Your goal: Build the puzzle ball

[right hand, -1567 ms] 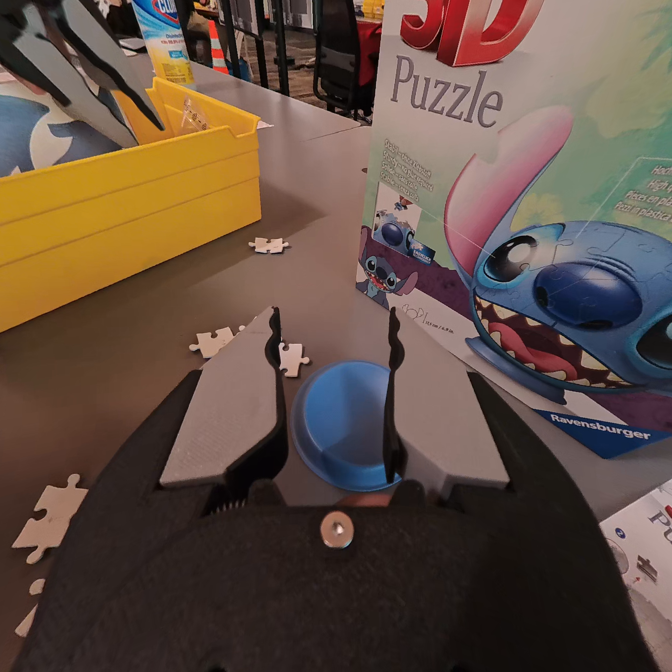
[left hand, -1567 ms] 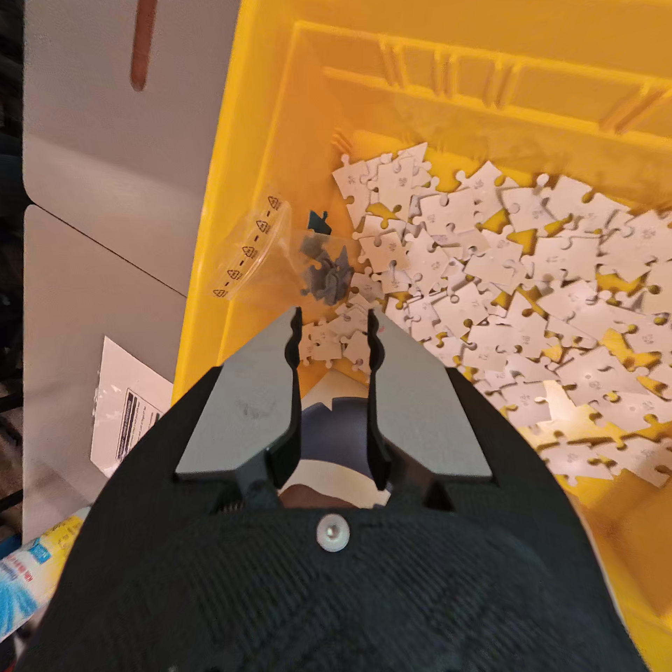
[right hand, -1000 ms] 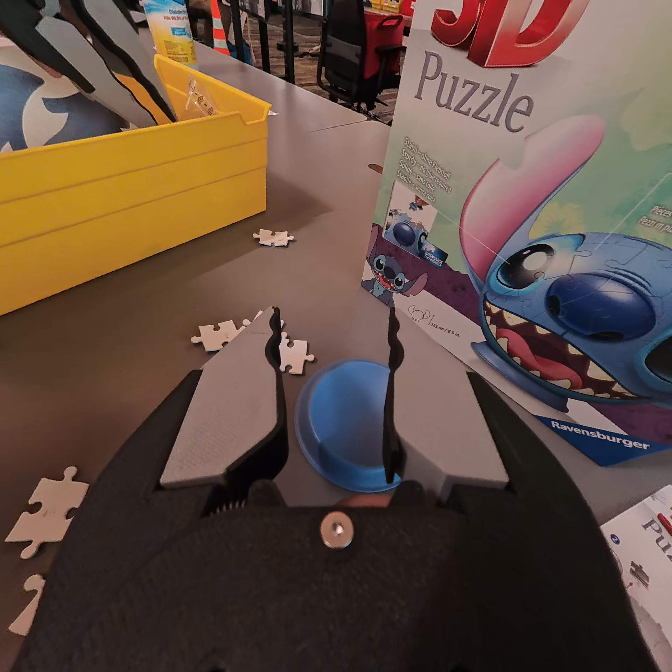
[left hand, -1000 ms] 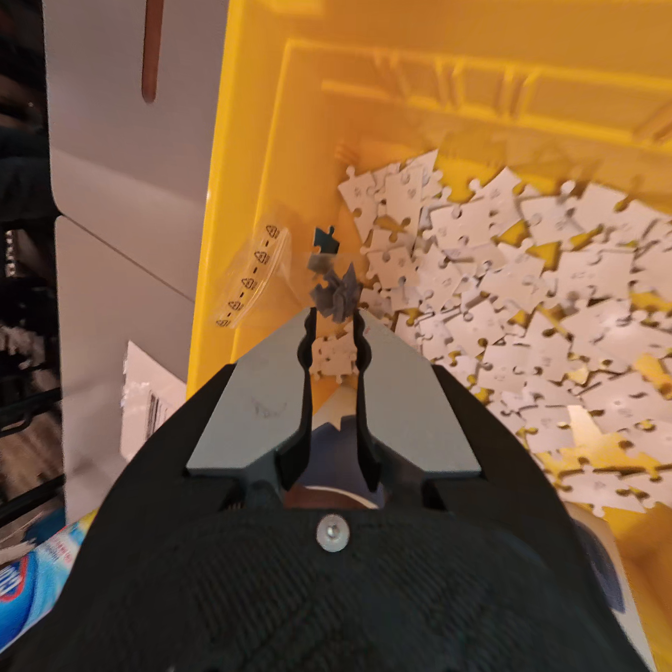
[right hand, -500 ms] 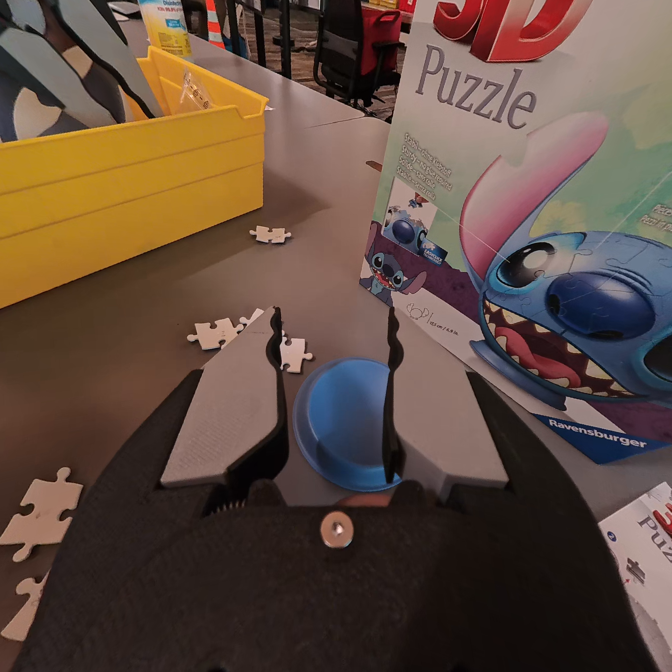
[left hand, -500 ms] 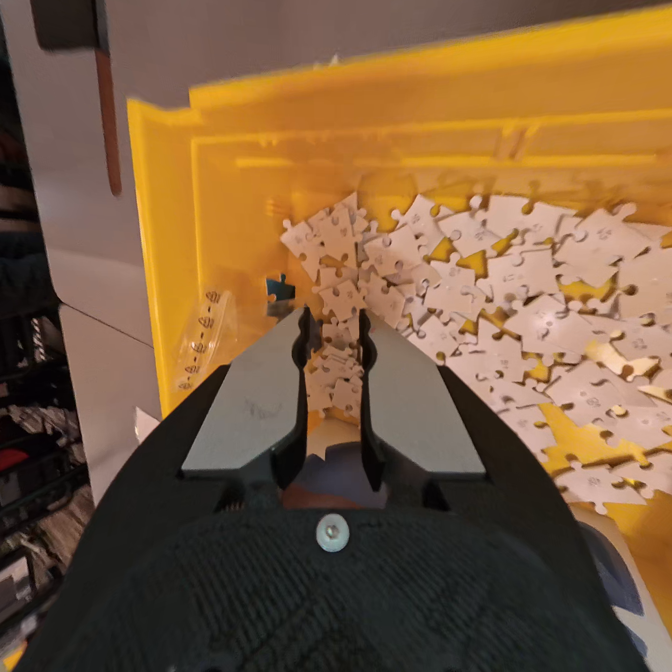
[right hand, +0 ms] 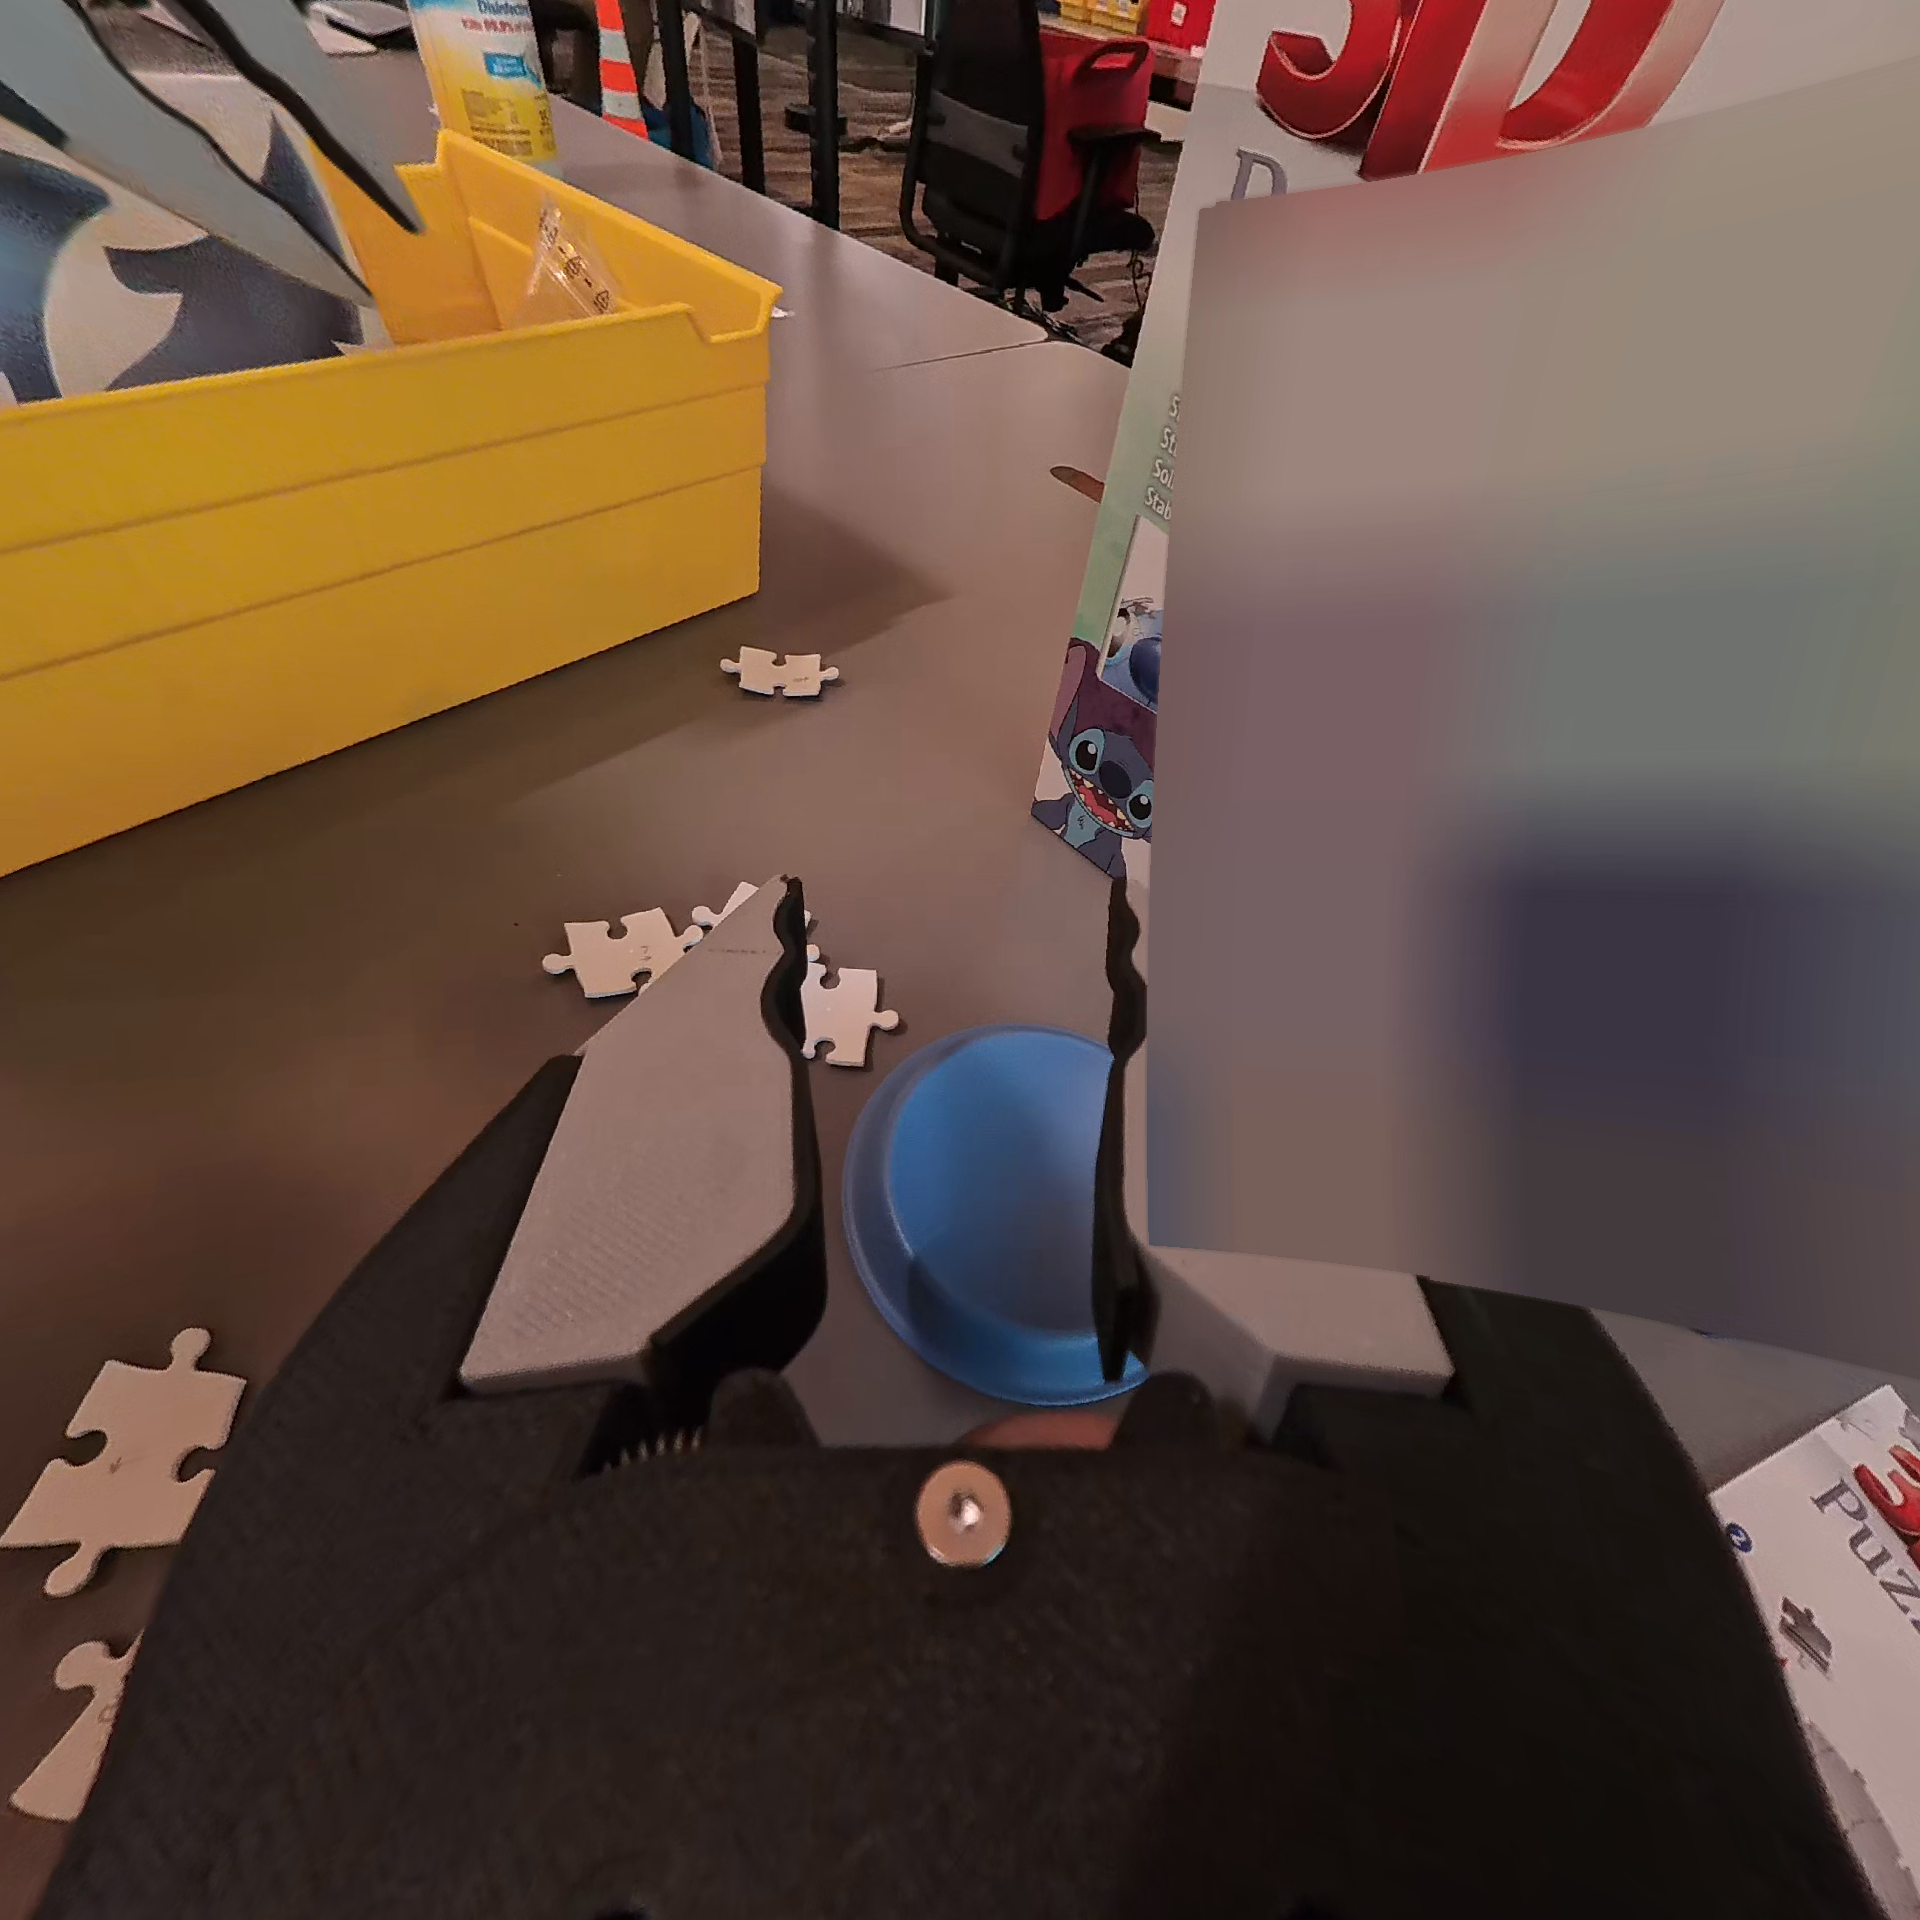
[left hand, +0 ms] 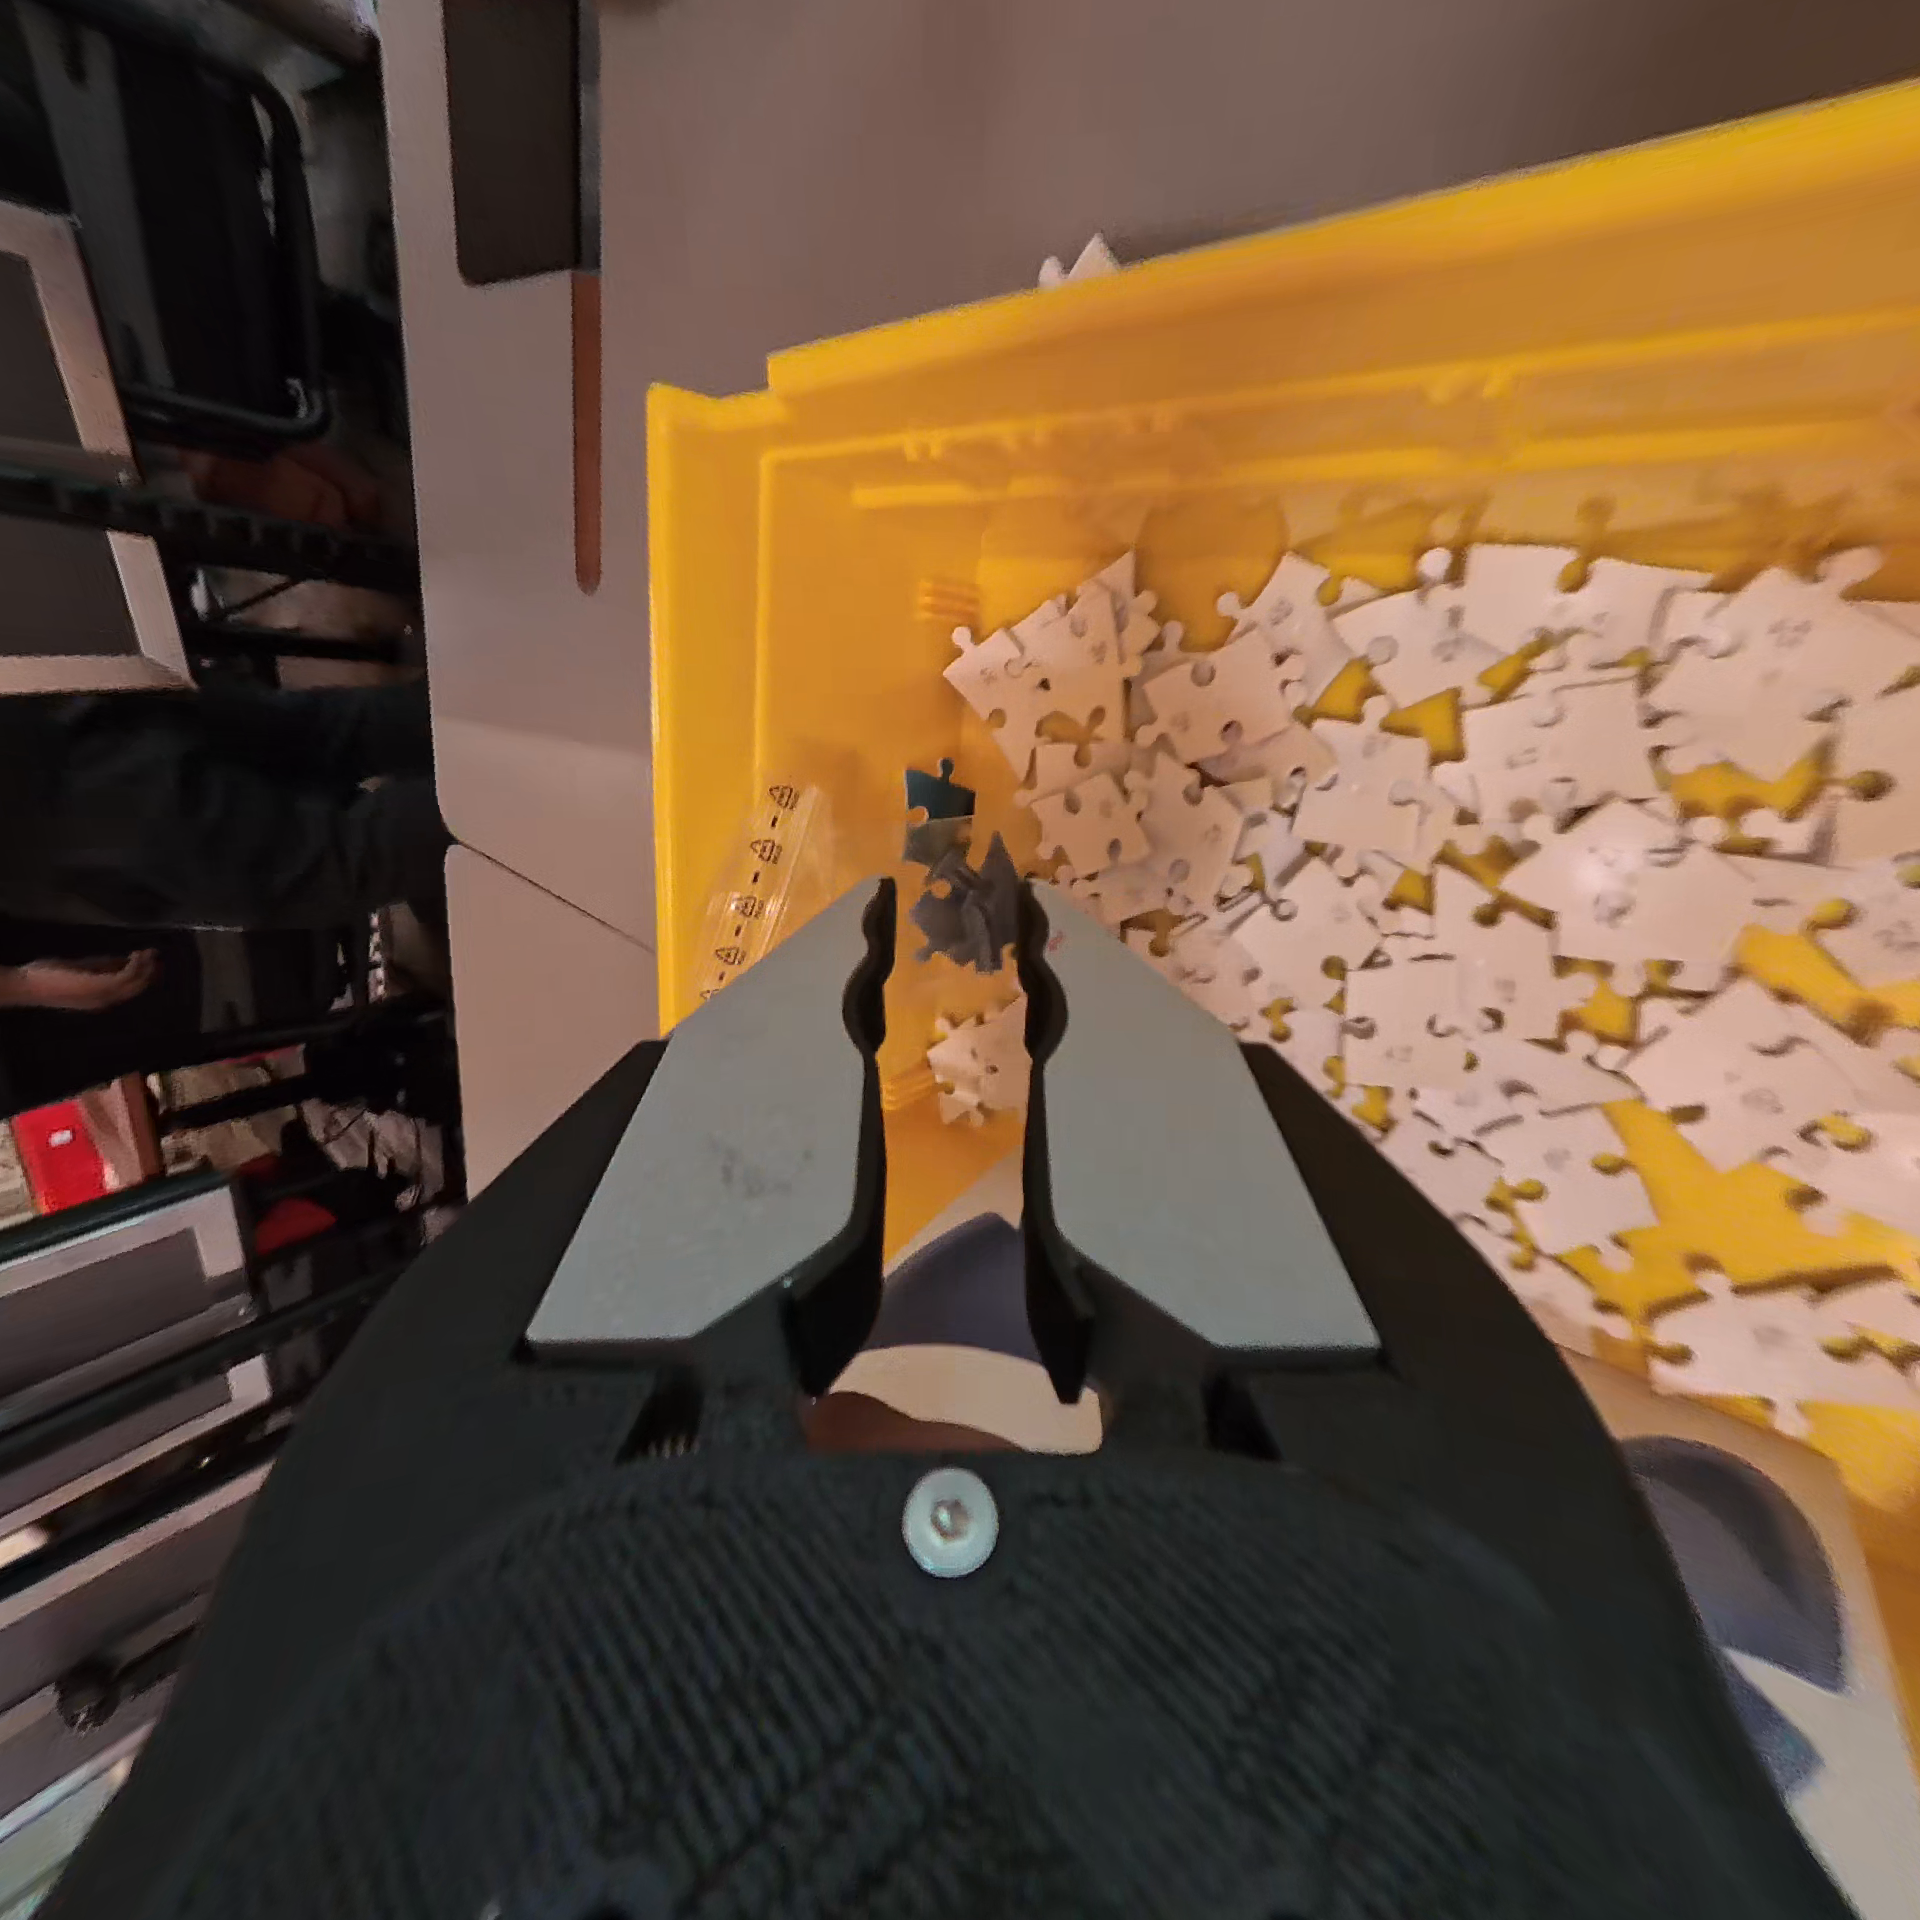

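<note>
My left gripper (left hand: 954,904) hovers over the left end of a yellow bin (left hand: 717,623) that holds many white, face-down puzzle pieces (left hand: 1455,831). Its jaws stand a little apart with nothing clamped. A clear plastic bag (left hand: 764,894) leans on the bin wall, and a clump of small grey parts (left hand: 961,925) inside it shows just past the tips. My right gripper (right hand: 954,894) is open and empty, low over a blue round stand (right hand: 977,1195) on the grey table. The left gripper (right hand: 387,260) also shows above the bin (right hand: 364,540) in the right wrist view.
The upright puzzle box (right hand: 1101,790), partly under a blurred patch, stands right of the stand. Loose white pieces lie on the table (right hand: 779,670), (right hand: 623,951), (right hand: 847,1013), (right hand: 125,1455). A leaflet (right hand: 1849,1558) lies at lower right. A dark blue piece (left hand: 940,795) lies by the bag. The tips of one gripper are about 30 cm away from the tips of the other.
My left gripper's jaws have narrowed, and it has swung over the bin's left end, so the grey parts show between its tips again. The right gripper has barely moved.
</note>
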The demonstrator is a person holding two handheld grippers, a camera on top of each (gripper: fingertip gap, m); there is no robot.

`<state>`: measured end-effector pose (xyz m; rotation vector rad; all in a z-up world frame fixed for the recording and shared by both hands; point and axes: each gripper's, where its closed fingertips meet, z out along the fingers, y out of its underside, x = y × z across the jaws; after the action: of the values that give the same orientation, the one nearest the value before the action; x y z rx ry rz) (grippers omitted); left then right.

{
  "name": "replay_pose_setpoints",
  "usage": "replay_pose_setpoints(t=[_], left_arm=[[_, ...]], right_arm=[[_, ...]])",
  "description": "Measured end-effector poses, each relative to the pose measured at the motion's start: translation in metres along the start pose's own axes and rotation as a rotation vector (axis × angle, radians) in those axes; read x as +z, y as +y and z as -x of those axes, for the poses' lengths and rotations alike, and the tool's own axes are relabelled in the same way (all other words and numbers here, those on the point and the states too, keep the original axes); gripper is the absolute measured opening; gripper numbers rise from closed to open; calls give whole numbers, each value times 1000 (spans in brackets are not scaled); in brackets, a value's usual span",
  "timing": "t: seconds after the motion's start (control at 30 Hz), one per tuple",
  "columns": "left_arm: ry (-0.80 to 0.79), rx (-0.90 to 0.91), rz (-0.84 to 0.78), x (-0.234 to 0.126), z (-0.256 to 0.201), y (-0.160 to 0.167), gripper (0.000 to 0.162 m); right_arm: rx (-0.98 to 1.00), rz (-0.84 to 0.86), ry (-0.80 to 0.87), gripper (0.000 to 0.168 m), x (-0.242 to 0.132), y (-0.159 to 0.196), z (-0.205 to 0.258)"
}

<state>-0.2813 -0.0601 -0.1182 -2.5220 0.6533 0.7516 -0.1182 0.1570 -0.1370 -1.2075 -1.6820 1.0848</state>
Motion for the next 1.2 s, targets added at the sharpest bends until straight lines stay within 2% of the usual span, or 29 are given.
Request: replay_pose_setpoints(t=[0.03,0.13,0.3,0.37,0.5,0.67,0.83,0.9,1.1,1.2], left_arm=[[12,-5,-37,-8,-3,-6,18],[68,-23,-96,-17,-12,-17,14],[118,-96,35,5,-14,7,15],[174,-67,45,12,-25,9,15],[177,-2,35,23,-34,1,15],[176,40,135,43,-41,15,20],[201,57,184,58,-47,24,10],[222,49,192,59,-51,25,0],[394,73,219,39,-77,32,0],[346,99,183,33,-69,29,0]], right_arm=[[1,1,-1,56,0,0,0],[0,7,-1,56,1,2,0],[-4,7,8,55,1,1,-1],[-2,7,12,55,1,2,-2],[1,4,19,55,0,1,-3],[-4,1,16,55,-1,0,-1],[-7,3,12,55,0,0,1],[-5,1,12,55,-1,0,1],[-3,14,4,55,2,3,1],[-3,19,2,55,2,4,2]])
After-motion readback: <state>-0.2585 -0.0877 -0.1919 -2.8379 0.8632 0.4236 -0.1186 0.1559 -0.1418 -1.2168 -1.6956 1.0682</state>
